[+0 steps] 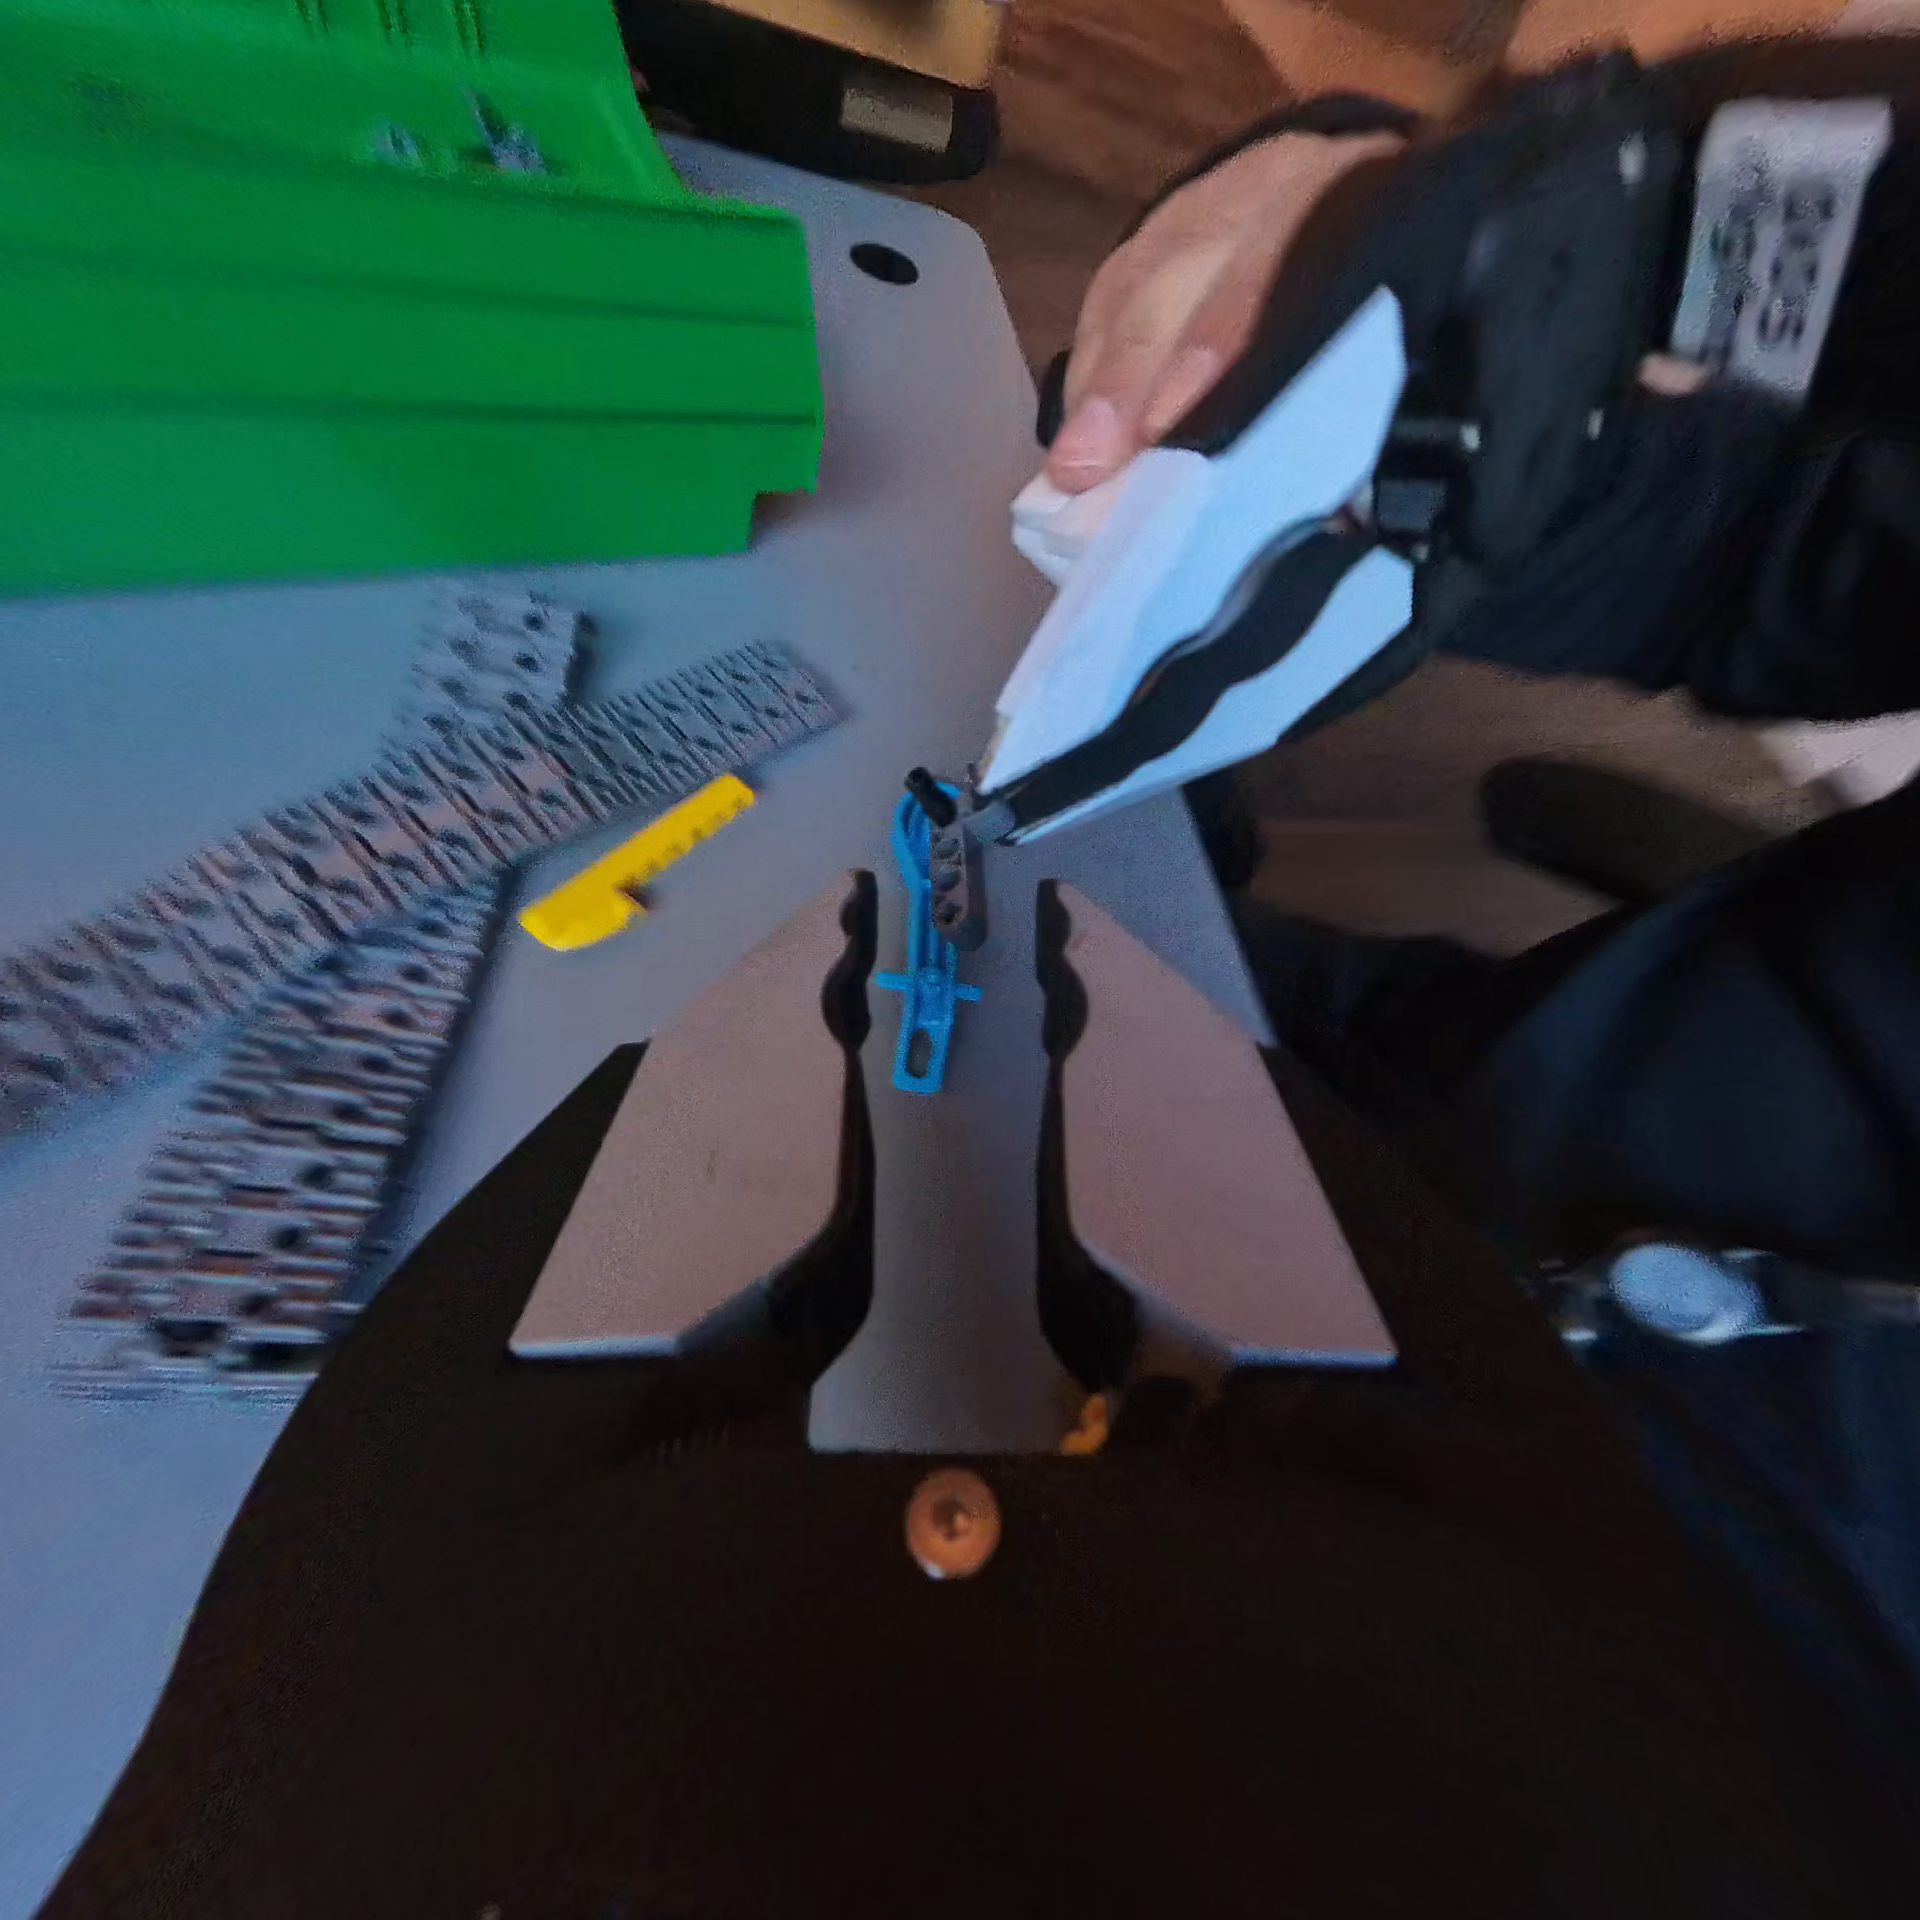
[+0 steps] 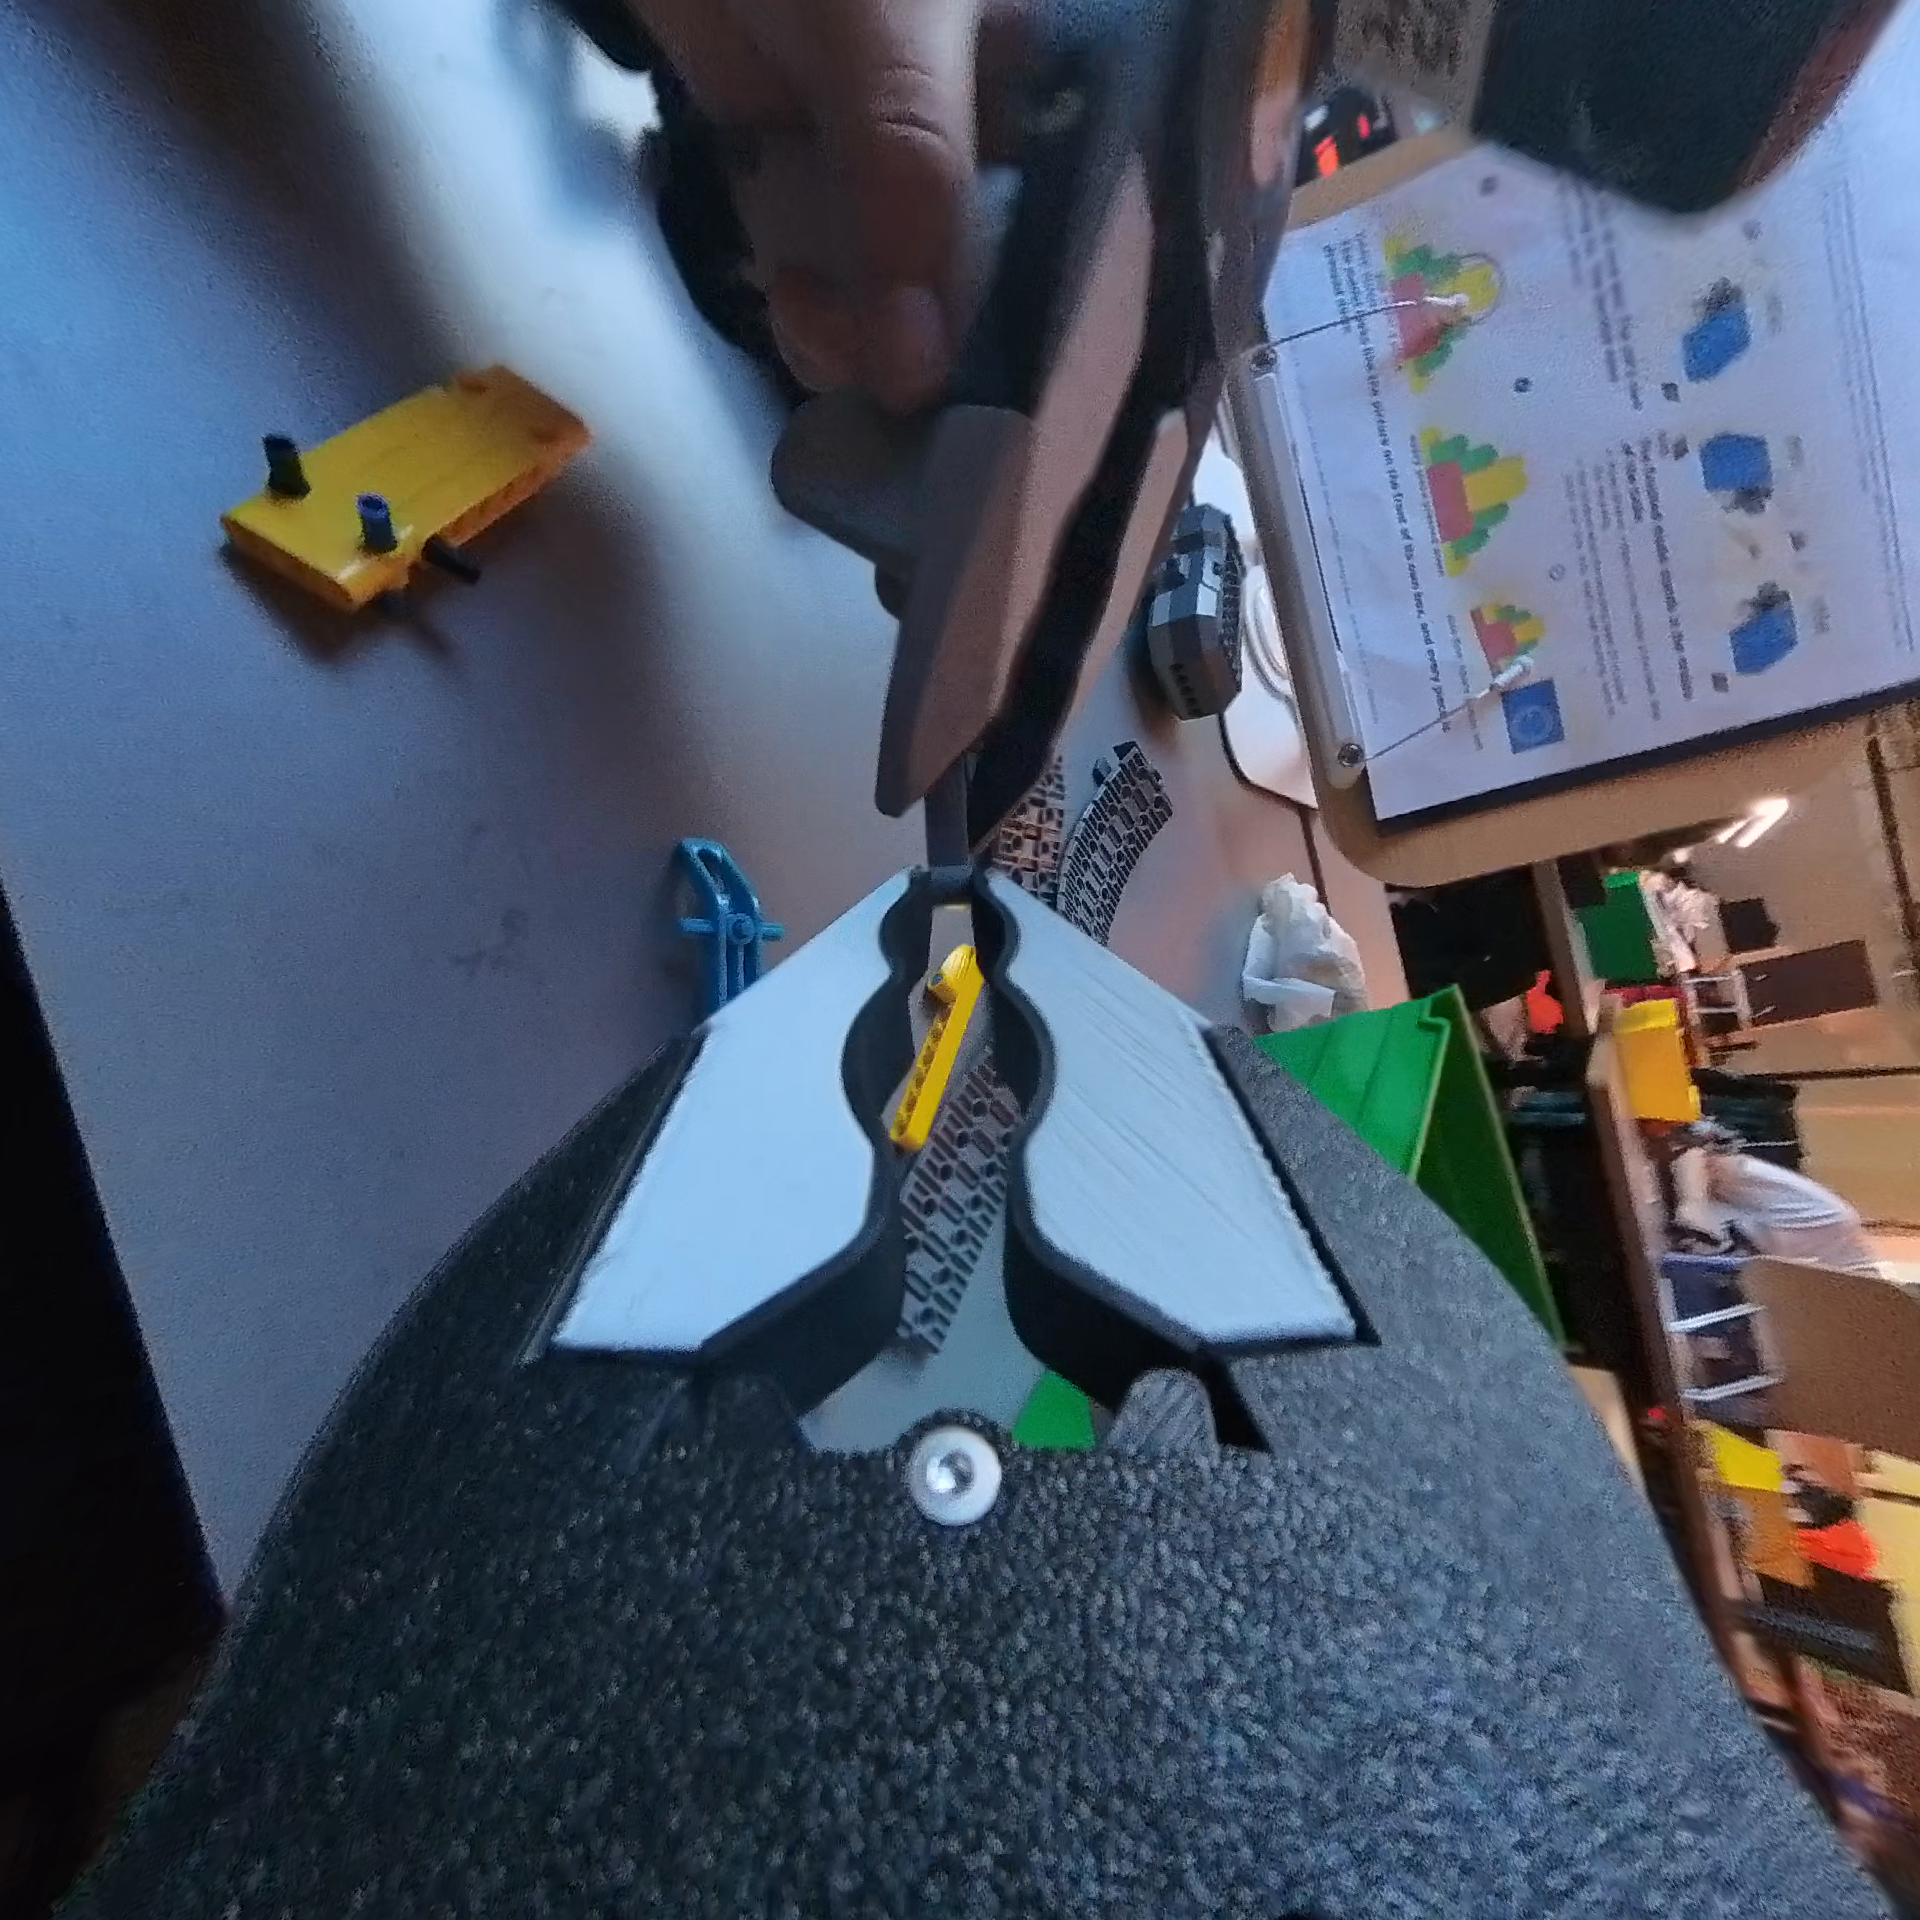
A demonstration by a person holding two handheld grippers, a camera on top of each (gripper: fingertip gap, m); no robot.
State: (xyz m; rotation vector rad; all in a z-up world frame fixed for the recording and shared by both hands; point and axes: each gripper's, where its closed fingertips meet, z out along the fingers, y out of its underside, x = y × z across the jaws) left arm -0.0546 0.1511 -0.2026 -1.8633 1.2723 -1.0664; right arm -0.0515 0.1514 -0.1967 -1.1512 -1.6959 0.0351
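Note:
My right gripper (image 2: 945, 883) is shut on the end of a short dark grey holed beam (image 2: 945, 831). In the left wrist view the right gripper (image 1: 987, 816) comes in from the upper right, a hand on it, and holds the beam (image 1: 956, 873) just above a thin blue part (image 1: 920, 1003) that lies on the grey table (image 1: 914, 520). My left gripper (image 1: 953, 888) is open and empty, its fingertips either side of the beam and the blue part. The blue part (image 2: 717, 925) also shows in the right wrist view, left of my fingers.
A yellow beam (image 1: 634, 862) and grey perforated curved strips (image 1: 312, 935) lie left. A green bin (image 1: 364, 312) stands at the back left. A yellow plate with pins (image 2: 405, 488), a printed sheet (image 2: 1600, 468) and crumpled white paper (image 2: 1299, 956) are also there. Both grippers' tips are close together, under 4 cm apart.

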